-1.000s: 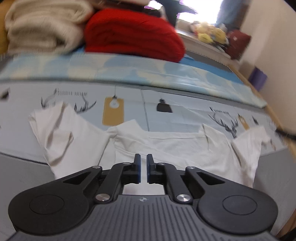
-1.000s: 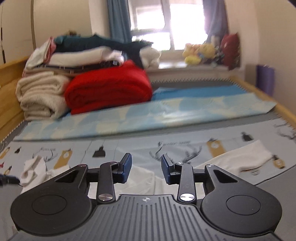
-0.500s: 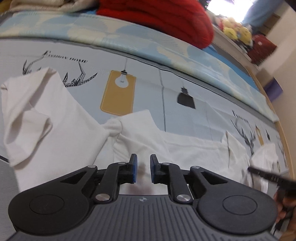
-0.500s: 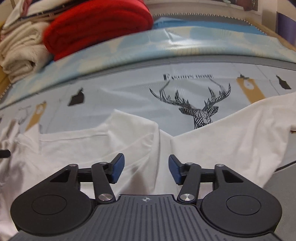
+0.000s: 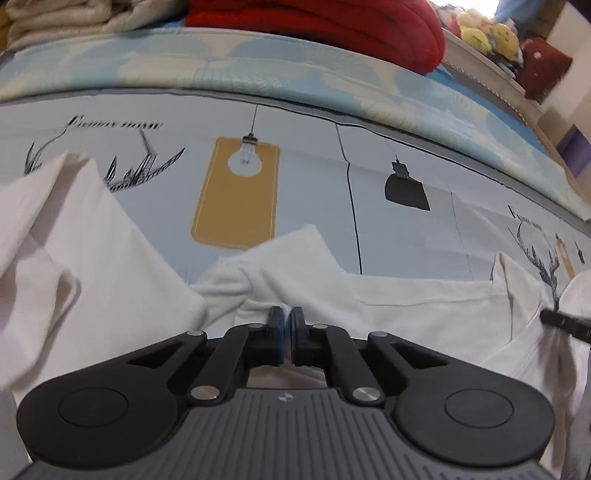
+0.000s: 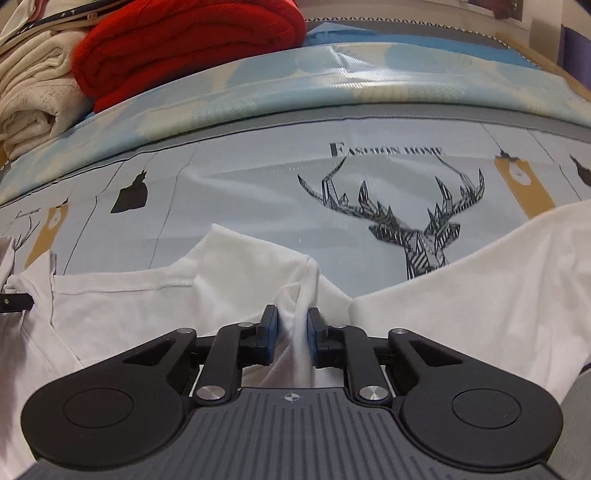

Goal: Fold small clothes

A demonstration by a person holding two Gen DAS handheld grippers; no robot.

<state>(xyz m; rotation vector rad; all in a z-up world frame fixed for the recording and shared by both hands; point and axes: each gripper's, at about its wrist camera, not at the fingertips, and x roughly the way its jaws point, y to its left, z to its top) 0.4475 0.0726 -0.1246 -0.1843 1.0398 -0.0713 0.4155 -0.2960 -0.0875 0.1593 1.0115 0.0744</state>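
Observation:
A small white T-shirt (image 5: 406,306) lies spread on the printed bed sheet, neck edge away from me, sleeves out to both sides. My left gripper (image 5: 287,318) is low at the shirt's left shoulder with its jaws nearly closed on the fabric there. In the right wrist view the same shirt (image 6: 147,302) fills the foreground. My right gripper (image 6: 291,320) is at the right shoulder seam, jaws narrowly apart with a raised fold of white fabric between them. The tip of the other gripper (image 5: 565,325) shows at the right edge of the left view.
The pale grey sheet (image 6: 258,192) carries deer, lamp and bulb prints. Behind it lies a light blue quilt (image 5: 258,74), then a red folded blanket (image 6: 184,48) and cream blankets (image 6: 33,99). Plush toys (image 5: 484,33) sit far right.
Both grippers have dropped lower and closer to the shirt's shoulders. The left jaws have narrowed onto the fabric, and the right jaws have narrowed around a fabric fold.

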